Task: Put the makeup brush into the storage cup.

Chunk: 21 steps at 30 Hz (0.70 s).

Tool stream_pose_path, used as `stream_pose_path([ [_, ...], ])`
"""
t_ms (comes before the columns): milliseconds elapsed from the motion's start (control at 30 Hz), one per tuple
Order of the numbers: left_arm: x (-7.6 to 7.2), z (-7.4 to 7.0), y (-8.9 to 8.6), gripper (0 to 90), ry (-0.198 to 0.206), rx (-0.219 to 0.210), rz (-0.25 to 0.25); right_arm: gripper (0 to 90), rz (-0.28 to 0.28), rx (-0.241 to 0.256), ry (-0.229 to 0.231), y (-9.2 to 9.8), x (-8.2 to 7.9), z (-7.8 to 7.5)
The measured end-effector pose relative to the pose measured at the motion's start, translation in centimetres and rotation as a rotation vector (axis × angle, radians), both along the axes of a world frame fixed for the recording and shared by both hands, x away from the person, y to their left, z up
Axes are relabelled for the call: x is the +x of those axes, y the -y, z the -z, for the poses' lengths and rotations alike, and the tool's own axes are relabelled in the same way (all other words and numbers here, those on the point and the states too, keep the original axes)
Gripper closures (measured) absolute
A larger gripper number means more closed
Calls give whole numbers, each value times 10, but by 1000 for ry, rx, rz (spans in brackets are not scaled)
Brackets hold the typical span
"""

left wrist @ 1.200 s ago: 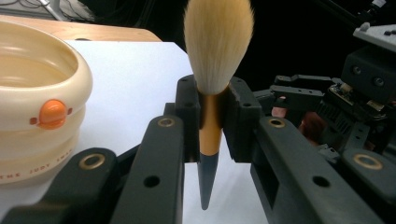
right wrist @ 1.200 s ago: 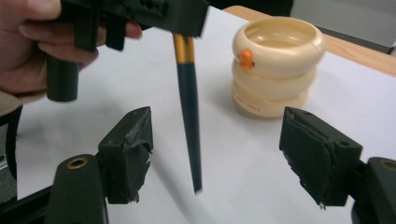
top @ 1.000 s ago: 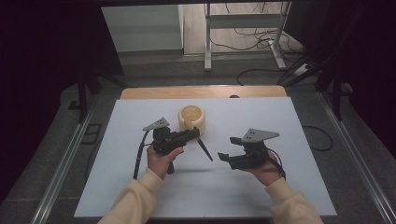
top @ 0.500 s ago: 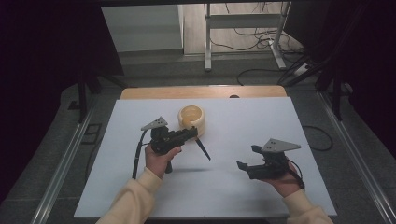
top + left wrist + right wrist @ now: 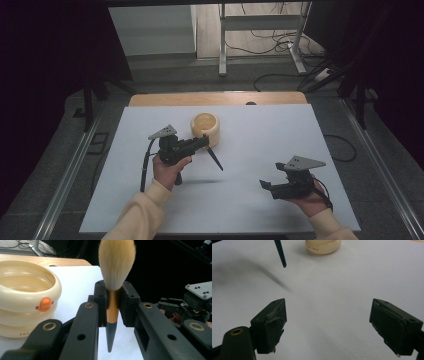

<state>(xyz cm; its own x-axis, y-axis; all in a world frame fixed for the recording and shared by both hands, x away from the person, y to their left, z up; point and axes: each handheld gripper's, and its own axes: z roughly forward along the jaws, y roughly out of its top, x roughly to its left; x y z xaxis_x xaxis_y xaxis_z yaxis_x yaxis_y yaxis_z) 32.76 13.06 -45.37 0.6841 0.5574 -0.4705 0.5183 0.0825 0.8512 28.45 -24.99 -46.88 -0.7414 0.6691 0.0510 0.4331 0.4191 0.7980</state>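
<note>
My left gripper (image 5: 204,142) (image 5: 113,302) is shut on a brush (image 5: 214,156) held above the white table. The brush (image 5: 115,267) has cream bristles, an orange neck and a dark tapered handle tip pointing down and to the right. Its bristle end lies close beside a cream ringed bowl (image 5: 206,128) (image 5: 25,290) with an orange button. My right gripper (image 5: 270,177) (image 5: 329,315) hovers low over the table at the front right, open wide with nothing between its jaws. In the right gripper view the dark handle tip (image 5: 280,253) and the bowl (image 5: 323,246) lie ahead.
The white table top (image 5: 260,135) has bare surface between the two grippers. A wooden strip (image 5: 220,98) runs along its far edge. Metal rails (image 5: 75,165) flank both sides, with cables on the floor beyond.
My right gripper has drawn away to the right and toward the front edge, apart from the left one. The left gripper has kept its hold on the brush, almost still.
</note>
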Motion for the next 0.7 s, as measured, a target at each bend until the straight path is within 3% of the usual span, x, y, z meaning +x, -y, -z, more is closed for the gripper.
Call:
stream_pose_path([
  [367, 0, 1, 2, 783, -3, 14, 2, 149, 23, -10, -4, 12, -2, 4],
  [700, 0, 1, 2, 783, -1, 20, 3, 149, 11, -27, -6, 10, -2, 5],
])
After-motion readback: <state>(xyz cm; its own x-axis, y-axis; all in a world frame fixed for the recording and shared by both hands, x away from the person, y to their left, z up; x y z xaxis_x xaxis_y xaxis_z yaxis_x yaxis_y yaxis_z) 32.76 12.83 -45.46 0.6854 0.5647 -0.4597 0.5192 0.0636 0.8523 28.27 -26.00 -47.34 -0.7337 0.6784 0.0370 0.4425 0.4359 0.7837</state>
